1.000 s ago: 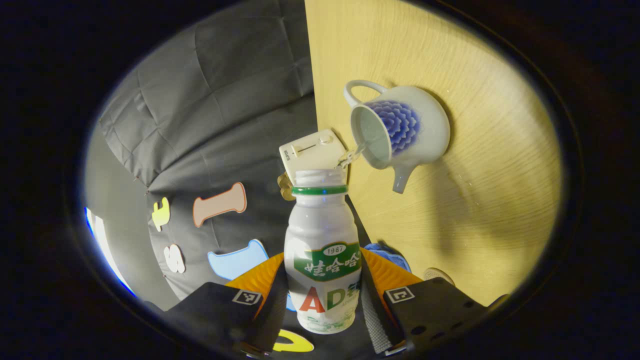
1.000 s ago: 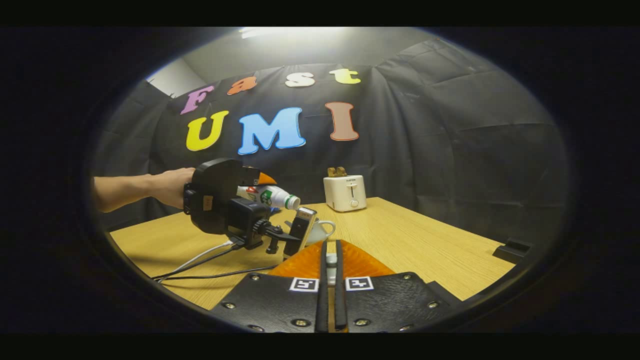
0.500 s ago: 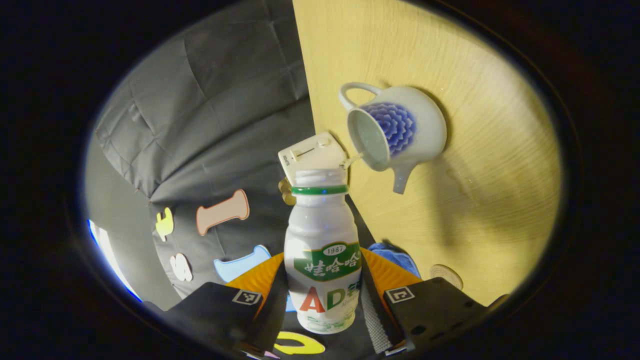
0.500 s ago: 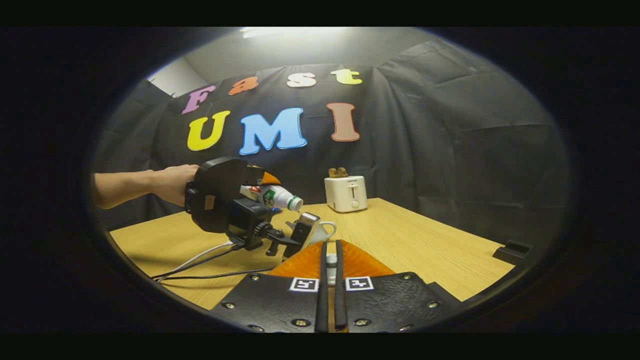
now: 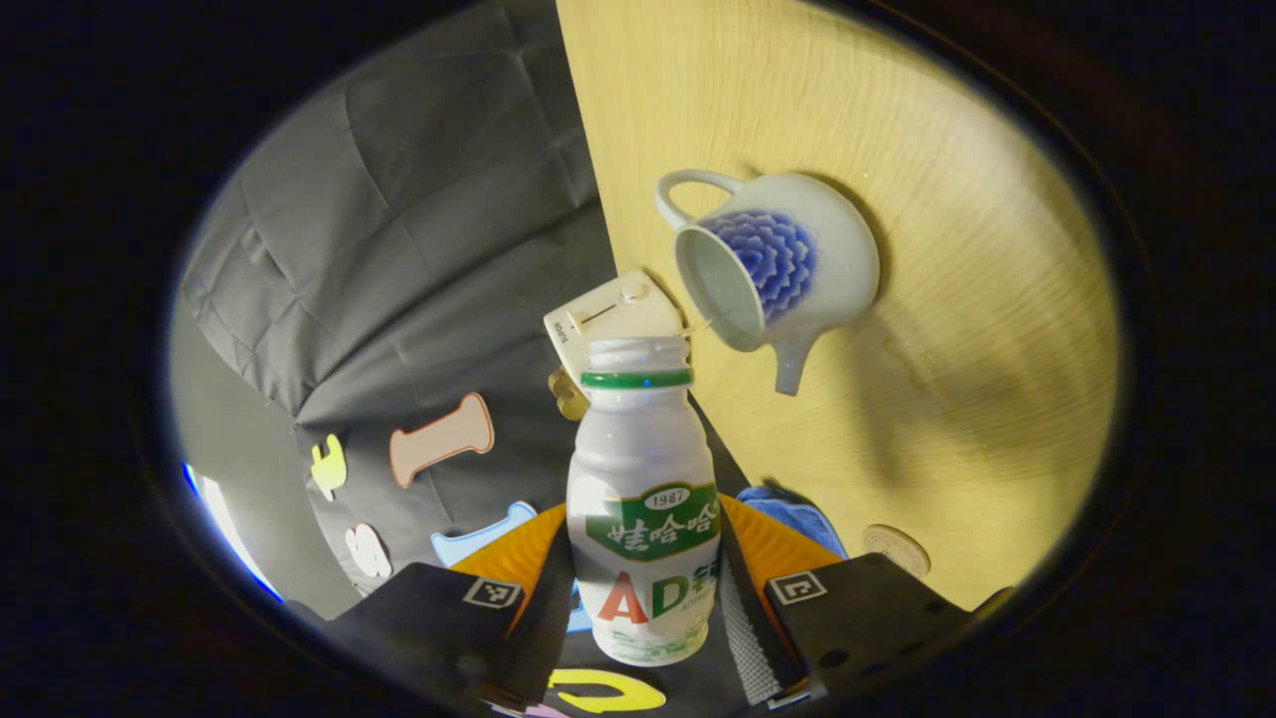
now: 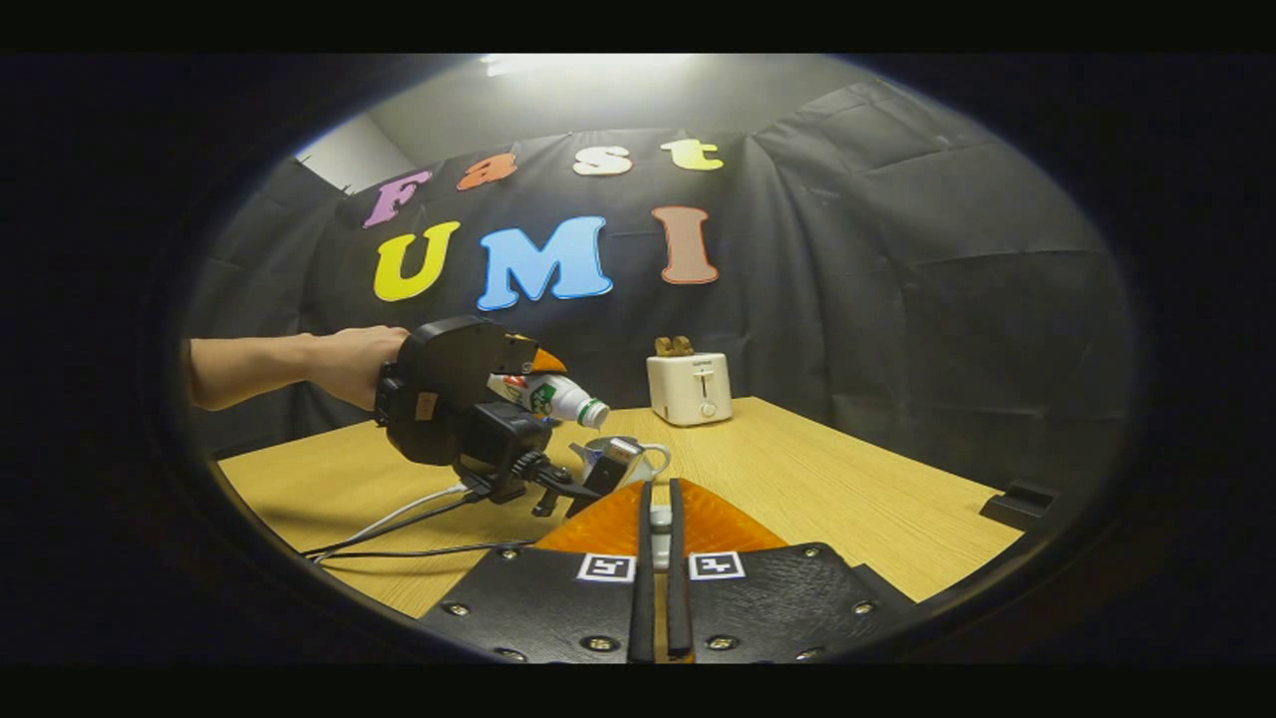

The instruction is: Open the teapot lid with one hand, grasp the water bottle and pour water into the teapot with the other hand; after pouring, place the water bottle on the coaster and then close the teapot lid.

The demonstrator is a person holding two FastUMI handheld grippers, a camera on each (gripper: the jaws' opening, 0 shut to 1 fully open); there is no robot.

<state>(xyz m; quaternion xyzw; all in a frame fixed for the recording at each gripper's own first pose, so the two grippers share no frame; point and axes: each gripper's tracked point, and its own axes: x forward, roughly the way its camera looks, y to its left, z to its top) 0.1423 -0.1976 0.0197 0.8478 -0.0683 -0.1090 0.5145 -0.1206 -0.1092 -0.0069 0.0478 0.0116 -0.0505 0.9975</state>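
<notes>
Now your left gripper clamps the tilted water bottle, mouth toward the teapot at one o'clock, while your right gripper pinches something small.

My left tool is rolled well over onto its side, both fingers pressed against the sides of the water bottle, whose open neck tips forward and down. From my right tool's view, my left hand grips the back of that tool with the forearm reaching in level from the side. My right tool sits low and level, its fingers drawn together on a small white piece I can't make out clearly.
</notes>
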